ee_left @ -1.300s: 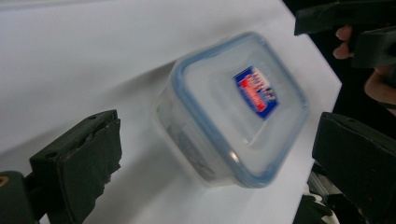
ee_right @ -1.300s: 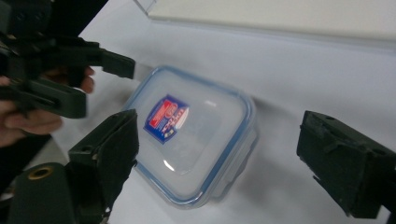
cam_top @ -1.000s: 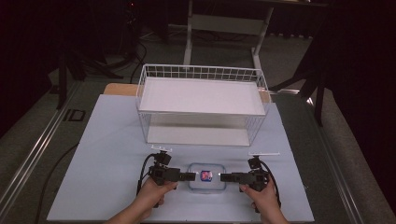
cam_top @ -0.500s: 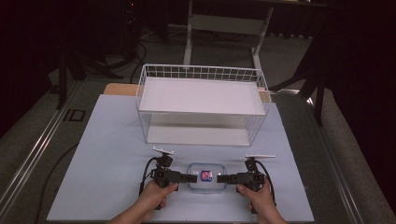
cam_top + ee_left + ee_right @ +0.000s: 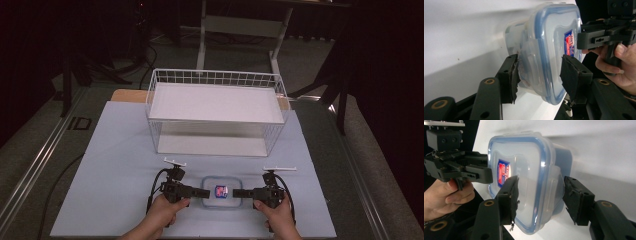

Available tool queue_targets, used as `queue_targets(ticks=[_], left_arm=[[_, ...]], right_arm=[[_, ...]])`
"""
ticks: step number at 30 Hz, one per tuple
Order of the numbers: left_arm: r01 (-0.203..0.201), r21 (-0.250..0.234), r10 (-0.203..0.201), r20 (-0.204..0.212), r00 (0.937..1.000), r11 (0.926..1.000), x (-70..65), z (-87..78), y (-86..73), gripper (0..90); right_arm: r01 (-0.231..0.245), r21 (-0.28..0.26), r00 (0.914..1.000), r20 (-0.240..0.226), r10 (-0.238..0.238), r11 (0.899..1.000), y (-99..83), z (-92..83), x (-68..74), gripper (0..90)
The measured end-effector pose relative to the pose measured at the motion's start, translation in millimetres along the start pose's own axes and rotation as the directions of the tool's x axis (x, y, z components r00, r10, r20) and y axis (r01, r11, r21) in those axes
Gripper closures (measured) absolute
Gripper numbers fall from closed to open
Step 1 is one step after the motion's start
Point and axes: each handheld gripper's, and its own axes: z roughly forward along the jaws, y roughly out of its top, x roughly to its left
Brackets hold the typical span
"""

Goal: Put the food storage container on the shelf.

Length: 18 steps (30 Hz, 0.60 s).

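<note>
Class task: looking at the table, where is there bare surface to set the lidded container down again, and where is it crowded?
Bare mat lies left of the left gripper, right of the right gripper, and between the container and the wire basket. It is crowded at the container, where both grippers meet it.

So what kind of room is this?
Probably a lab or studio for recording tasks: a pale blue mat on a table, a white wire basket, a desk frame behind, dark surroundings.

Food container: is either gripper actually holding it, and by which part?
Not clearly. Each gripper's jaws, just closing, straddle a side latch flap of the food container: left gripper, right gripper. Firm contact cannot be told.
</note>
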Motion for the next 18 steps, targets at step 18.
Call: queue_targets(ticks=[18], left_arm=[[-0.059,-0.108,0.056,-0.034,0.9979,0.9924,-11.7,-18.5,17.2,53.1]], right_arm=[[0.129,-0.097,0.9913,0.038,-0.126,0.987,16.5,-8.1,23.2,47.8]])
